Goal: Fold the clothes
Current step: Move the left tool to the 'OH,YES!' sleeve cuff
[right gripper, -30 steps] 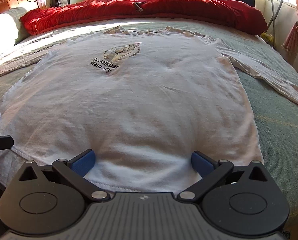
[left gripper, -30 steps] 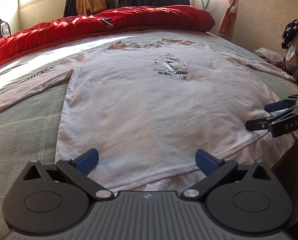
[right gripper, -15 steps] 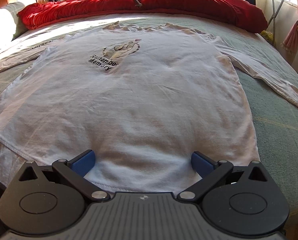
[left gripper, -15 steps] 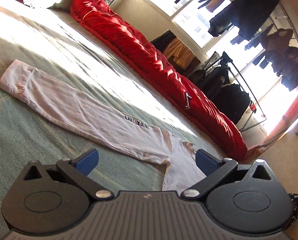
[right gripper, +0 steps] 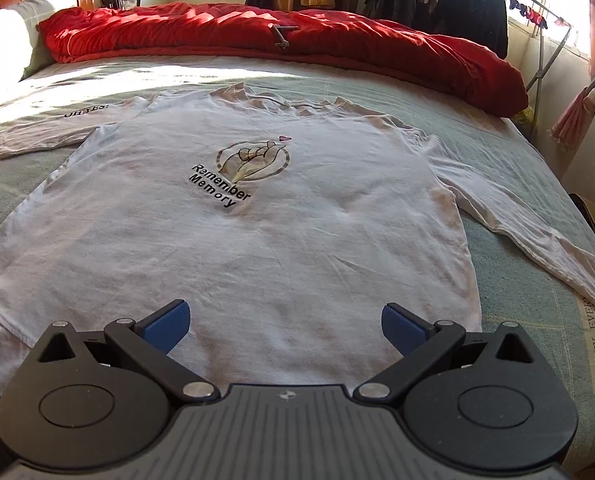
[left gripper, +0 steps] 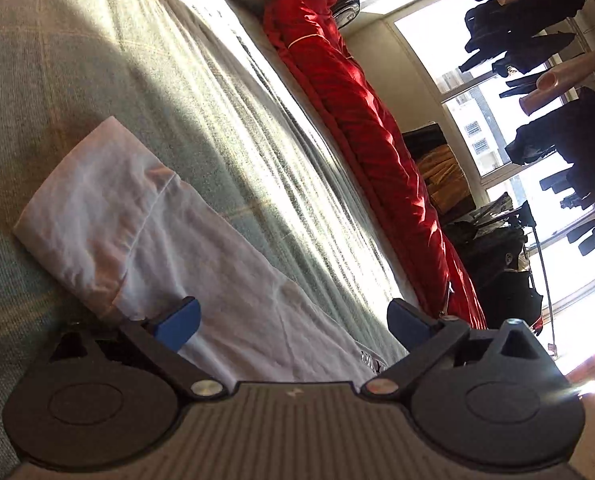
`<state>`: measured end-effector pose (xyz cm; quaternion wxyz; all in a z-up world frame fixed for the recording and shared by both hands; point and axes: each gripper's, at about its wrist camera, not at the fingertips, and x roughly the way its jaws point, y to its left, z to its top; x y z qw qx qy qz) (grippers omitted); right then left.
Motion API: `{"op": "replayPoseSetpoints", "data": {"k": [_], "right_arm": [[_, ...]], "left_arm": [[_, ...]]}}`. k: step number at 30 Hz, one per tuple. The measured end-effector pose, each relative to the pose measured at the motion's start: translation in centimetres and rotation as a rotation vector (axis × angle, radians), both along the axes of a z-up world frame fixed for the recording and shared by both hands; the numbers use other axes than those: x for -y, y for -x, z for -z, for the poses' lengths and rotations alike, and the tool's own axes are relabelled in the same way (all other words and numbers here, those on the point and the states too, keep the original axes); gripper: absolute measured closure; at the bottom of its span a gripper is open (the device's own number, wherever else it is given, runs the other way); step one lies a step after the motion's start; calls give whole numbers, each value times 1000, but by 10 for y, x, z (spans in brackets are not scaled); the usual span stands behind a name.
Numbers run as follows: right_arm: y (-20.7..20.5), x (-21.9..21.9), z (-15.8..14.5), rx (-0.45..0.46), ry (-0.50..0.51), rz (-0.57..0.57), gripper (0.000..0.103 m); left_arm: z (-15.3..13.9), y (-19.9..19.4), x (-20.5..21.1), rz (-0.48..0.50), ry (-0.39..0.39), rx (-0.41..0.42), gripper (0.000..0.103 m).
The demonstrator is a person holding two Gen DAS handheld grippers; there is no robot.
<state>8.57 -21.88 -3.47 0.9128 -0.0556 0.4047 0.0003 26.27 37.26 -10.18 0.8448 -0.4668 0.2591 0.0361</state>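
Note:
A white long-sleeved shirt with a "Remember Memory" print lies face up and spread flat on the bed. My right gripper hovers open over its lower hem, nothing between the blue pads. The shirt's far left sleeve stretches across the bedcover in the left wrist view, cuff at the left. My left gripper is open just above that sleeve, a little inward from the cuff, the view rolled sideways. The other sleeve trails off to the right.
A red duvet is bunched along the far edge of the green checked bedcover. A pillow lies at the back left. Dark clothes hang on a rack by the window.
My left gripper swung away from the shirt's hem to the left sleeve and has closed in near its cuff. My right gripper lifted slightly and now sees more of the shirt.

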Motion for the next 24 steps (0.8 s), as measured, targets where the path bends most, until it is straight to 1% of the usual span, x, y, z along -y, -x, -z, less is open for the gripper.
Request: {"op": "replayPoseSetpoints", "data": {"k": [1, 2, 3, 5, 9, 11, 12, 14, 18, 20, 22, 24], "right_arm": [[-3, -2, 2, -6, 6, -6, 0], [-5, -5, 4, -11, 10, -12, 0], [-8, -8, 6, -17, 11, -19, 0], [-11, -13, 10, -27, 4, -33, 0], [-11, -20, 13, -32, -3, -58, 0], [-9, -21, 12, -28, 3, -67, 0], [-8, -21, 12, -27, 6, -67, 0], [-8, -17, 13, -29, 3, -53, 0], [-9, -15, 16, -39, -12, -43, 0], [-10, -14, 18, -45, -20, -39, 0], [-9, -15, 19, -45, -18, -44, 0], [-9, -16, 20, -48, -14, -45, 0]], "left_arm": [[-2, 6, -4, -22, -38, -5, 4], [-2, 11, -11, -27, -54, -4, 4], [-2, 15, -19, -31, -64, -3, 6], [-1, 19, -32, -24, -7, 0, 11], [-13, 24, -29, -30, -9, -35, 12], [-19, 34, -23, -40, 4, -14, 12], [-20, 39, -20, -49, 23, -4, 12], [-15, 55, -16, -76, 75, -12, 12], [4, 61, -12, -149, 153, -52, 15], [15, 57, -13, -188, 168, -62, 19], [19, 54, -15, -216, 176, -47, 20], [19, 47, -16, -237, 161, -43, 20]]}}
